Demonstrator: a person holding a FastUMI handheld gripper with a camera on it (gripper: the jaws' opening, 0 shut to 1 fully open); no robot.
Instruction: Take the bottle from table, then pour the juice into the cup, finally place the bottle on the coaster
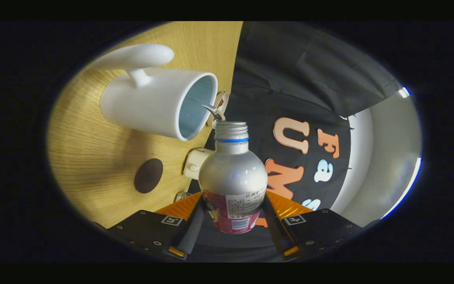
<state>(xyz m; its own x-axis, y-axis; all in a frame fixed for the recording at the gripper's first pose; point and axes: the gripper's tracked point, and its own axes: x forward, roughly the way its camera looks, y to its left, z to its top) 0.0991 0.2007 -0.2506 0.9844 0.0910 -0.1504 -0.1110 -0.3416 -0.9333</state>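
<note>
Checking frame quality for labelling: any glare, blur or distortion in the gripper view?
Gripper view: strong fisheye bending of the table edge; glare spots on the silver bottle held in the gripper; the white cup looks sharp, evenly lit; the dark coaster is crisp; no motion blur evident.

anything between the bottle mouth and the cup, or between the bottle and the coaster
Nothing visible blocks either. The gripper is shut on the bottle, whose open mouth points at the cup with a thin stream crossing the gap. The dark coaster lies bare on the table, beside the cup.
</note>
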